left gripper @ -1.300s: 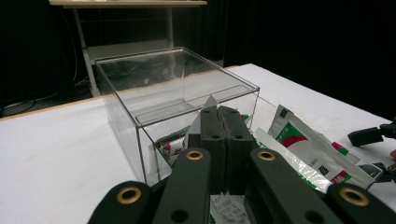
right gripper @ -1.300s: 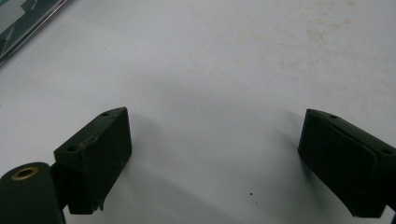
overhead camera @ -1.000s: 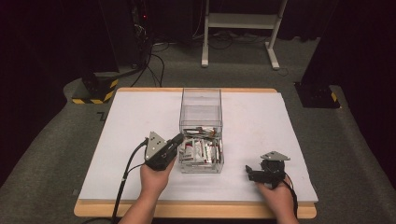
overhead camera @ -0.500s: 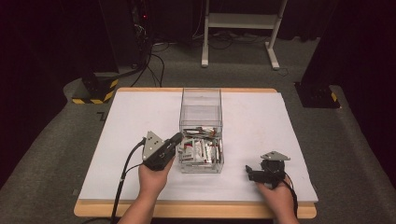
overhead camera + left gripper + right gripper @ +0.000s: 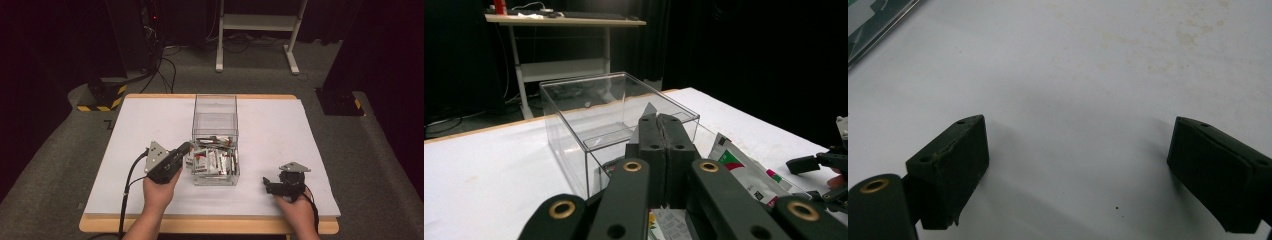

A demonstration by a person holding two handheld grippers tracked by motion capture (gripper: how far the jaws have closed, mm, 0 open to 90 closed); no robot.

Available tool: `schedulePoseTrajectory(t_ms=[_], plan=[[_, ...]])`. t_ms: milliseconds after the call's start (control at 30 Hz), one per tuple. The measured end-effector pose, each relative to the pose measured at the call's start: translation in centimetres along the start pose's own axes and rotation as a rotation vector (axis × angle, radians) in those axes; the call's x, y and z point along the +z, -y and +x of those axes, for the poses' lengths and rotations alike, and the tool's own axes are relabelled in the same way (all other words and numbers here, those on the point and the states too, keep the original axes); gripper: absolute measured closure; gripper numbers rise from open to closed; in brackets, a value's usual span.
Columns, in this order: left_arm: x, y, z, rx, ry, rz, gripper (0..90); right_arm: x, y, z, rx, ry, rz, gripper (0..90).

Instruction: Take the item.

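A clear plastic box (image 5: 215, 98) with two compartments stands mid-table; its near compartment holds several red, white and green packets (image 5: 212, 162). My left gripper (image 5: 187, 146) is at the box's near left corner, tips over the rim, jaws pressed together (image 5: 663, 117). A thin pale corner (image 5: 649, 109) pokes up just past the tips; I cannot tell if it is pinched. The box (image 5: 589, 85) and packets (image 5: 744, 170) lie right ahead of it. My right gripper (image 5: 266, 185) rests low on the white table to the box's right, jaws wide apart (image 5: 1075, 145) with nothing between them.
The white tabletop (image 5: 145, 125) has bare room left, right and behind the box. Its wooden front edge (image 5: 210, 225) runs close to my hands. A white desk frame (image 5: 257, 22) and dark stands are on the floor beyond the table.
My left hand has drifted slightly to the left at the box's corner. The right hand has not moved.
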State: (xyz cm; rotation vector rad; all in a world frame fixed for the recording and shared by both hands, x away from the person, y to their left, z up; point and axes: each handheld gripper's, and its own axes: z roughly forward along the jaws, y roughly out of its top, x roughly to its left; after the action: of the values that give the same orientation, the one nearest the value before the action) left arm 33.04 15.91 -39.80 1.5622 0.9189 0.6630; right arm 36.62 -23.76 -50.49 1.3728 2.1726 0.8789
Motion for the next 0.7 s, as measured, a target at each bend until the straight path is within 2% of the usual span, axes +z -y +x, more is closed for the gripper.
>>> schedulePoseTrajectory(t_ms=[700], plan=[[-2.3, -0.3, 2.0, -0.012, -0.041, -0.03, 89.2, 0.0, 0.0, 0.0, -0.001, 0.001, 0.0, 9.4]])
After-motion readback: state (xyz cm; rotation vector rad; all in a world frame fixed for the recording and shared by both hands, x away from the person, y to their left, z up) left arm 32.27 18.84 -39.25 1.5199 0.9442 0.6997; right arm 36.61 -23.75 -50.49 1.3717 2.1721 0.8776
